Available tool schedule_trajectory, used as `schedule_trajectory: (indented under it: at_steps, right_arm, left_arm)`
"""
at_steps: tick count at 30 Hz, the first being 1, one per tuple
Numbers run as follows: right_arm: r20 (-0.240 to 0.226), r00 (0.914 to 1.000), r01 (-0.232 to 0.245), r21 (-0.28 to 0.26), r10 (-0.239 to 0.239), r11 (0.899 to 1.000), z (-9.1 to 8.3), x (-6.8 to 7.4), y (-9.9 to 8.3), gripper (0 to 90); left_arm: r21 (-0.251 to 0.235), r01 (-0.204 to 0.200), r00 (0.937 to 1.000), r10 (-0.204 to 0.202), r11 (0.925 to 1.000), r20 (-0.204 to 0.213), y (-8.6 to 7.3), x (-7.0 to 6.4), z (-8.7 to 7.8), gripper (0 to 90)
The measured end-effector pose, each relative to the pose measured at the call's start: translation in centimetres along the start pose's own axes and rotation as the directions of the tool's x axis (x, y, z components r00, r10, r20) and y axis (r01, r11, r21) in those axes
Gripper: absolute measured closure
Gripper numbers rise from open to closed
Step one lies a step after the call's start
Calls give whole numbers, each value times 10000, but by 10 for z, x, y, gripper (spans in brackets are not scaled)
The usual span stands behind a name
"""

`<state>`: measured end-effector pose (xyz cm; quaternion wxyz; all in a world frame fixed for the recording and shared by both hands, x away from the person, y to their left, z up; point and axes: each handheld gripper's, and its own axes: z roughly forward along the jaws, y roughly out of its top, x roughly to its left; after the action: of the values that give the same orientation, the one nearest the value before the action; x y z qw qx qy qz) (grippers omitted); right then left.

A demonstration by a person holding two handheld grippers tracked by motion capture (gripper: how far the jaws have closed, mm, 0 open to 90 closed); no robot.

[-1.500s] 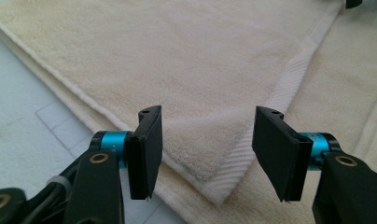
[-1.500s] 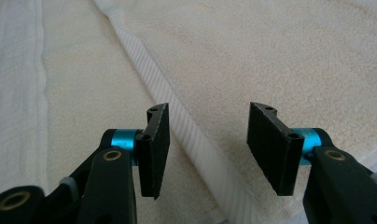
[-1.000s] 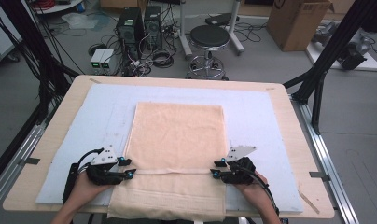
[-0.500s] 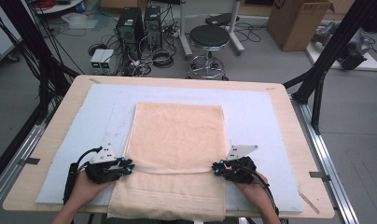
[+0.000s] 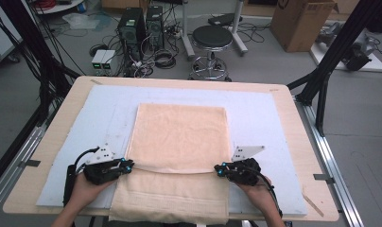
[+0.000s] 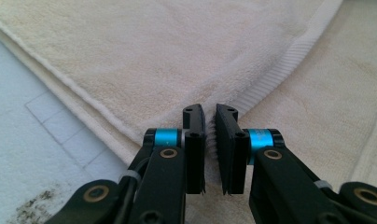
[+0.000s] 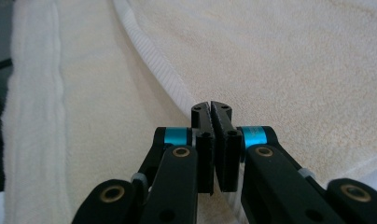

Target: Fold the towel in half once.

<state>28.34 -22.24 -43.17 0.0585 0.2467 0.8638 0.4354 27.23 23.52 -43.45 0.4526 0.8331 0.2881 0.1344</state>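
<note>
Left gripper point(image 5: 128, 165) pinches the peach towel's point(image 5: 182, 137) folded-over near-left corner, its jaws slightly apart; right gripper point(image 5: 218, 170) is clamped tight on the near-right corner.

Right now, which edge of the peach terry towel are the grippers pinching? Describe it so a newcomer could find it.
On the pale blue mat covering the wooden table lies the peach terry towel. Find its folded-over upper layer's near edge, running between the left gripper and right gripper. Unlike the towel's bottom hem at the table's edge, it has a ribbed band lying across the lower layer.

Left claw point(image 5: 126, 165) slightly parted, right claw point(image 5: 219, 170) nearly closed, tips facing inward.
</note>
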Motion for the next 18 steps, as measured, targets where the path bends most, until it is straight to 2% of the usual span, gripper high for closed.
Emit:
schedule_trajectory:
  at_steps: [6,13,15,18]
  right_arm:
    - [-438,9986,-337,-575,312,9978,-8,3,4,885]
    - [-863,9963,-43,-650,-13,9979,-13,14,12,885]
    - [-1038,9945,48,-662,-117,9978,-15,19,14,885]
    - [-1086,9938,159,-639,-228,9978,-18,24,16,885]
  left_arm:
    - [-117,99,9999,-100,9999,-115,1,-2,-6,826]
    - [-412,65,9993,-80,9991,-367,2,-5,-17,837]
    - [-424,-59,9991,41,9991,-421,2,-8,-21,838]
    - [-496,-127,9987,102,9987,-498,0,-11,-26,838]
